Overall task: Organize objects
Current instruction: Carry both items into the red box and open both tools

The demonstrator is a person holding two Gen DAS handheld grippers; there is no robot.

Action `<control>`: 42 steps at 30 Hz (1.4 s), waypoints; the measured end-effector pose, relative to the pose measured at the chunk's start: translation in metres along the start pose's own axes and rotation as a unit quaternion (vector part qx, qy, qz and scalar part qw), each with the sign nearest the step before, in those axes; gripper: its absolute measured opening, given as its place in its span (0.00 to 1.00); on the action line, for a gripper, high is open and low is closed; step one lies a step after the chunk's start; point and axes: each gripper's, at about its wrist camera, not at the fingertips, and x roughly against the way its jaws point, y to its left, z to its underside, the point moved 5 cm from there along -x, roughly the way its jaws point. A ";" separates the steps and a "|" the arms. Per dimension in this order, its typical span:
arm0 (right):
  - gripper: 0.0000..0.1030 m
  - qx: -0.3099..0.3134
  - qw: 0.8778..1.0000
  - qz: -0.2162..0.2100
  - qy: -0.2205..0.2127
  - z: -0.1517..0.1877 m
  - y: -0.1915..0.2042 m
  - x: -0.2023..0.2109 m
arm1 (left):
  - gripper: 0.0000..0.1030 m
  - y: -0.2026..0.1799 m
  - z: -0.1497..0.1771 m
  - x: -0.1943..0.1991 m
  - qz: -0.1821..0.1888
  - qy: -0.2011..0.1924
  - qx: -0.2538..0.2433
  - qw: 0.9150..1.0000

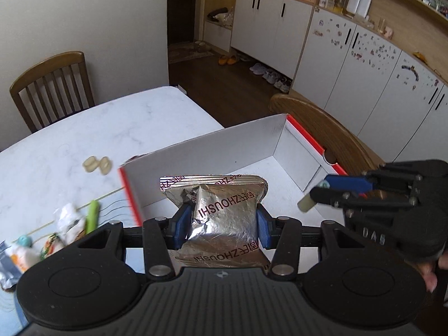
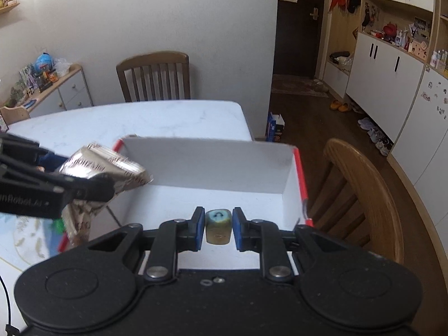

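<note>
Left tool (image 1: 221,225) grips foil packet (image 1: 224,218) above white box (image 1: 212,151).

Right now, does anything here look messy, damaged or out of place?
Nothing looks spilled or broken. The silver foil packet in the left gripper is crumpled where the pads squeeze it. Two pale rings lie loose on the marble table, away from the wrappers near its edge.

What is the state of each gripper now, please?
Left gripper: shut on the crinkled silver foil snack packet.
Right gripper: shut on the small yellowish block with a blue mark.
</note>
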 end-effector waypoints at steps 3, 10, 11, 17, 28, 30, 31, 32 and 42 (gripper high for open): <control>0.19 0.006 1.000 -0.001 0.010 0.008 -0.005 -0.012 | 0.46 -0.006 -0.005 -0.022 -0.009 0.015 0.003 1.000; 0.19 0.034 0.999 -0.004 0.034 0.020 -0.010 -0.037 | 0.46 -0.012 -0.011 -0.071 -0.013 0.042 0.011 0.999; 0.19 0.037 0.999 -0.005 0.037 0.021 -0.009 -0.040 | 0.46 -0.013 -0.010 -0.078 -0.013 0.047 0.012 0.999; 0.19 0.053 0.997 -0.010 0.055 0.025 -0.013 -0.056 | 0.46 -0.014 -0.006 -0.113 -0.023 0.079 0.009 0.997; 0.19 0.072 0.993 -0.029 0.095 0.028 -0.016 -0.071 | 0.46 -0.008 0.006 -0.143 -0.021 0.133 0.020 0.991; 0.19 0.072 0.992 -0.032 0.101 0.028 -0.016 -0.073 | 0.46 -0.007 0.007 -0.146 -0.018 0.146 0.021 0.989; 0.19 0.071 0.992 -0.032 0.103 0.027 -0.016 -0.074 | 0.46 -0.007 0.007 -0.147 -0.019 0.152 0.022 0.988; 0.19 0.070 0.992 -0.034 0.103 0.027 -0.017 -0.074 | 0.46 -0.006 0.008 -0.148 -0.019 0.155 0.024 0.987; 0.20 0.064 0.990 -0.050 0.118 0.025 -0.019 -0.079 | 0.60 -0.008 0.008 -0.154 -0.022 0.169 0.024 0.985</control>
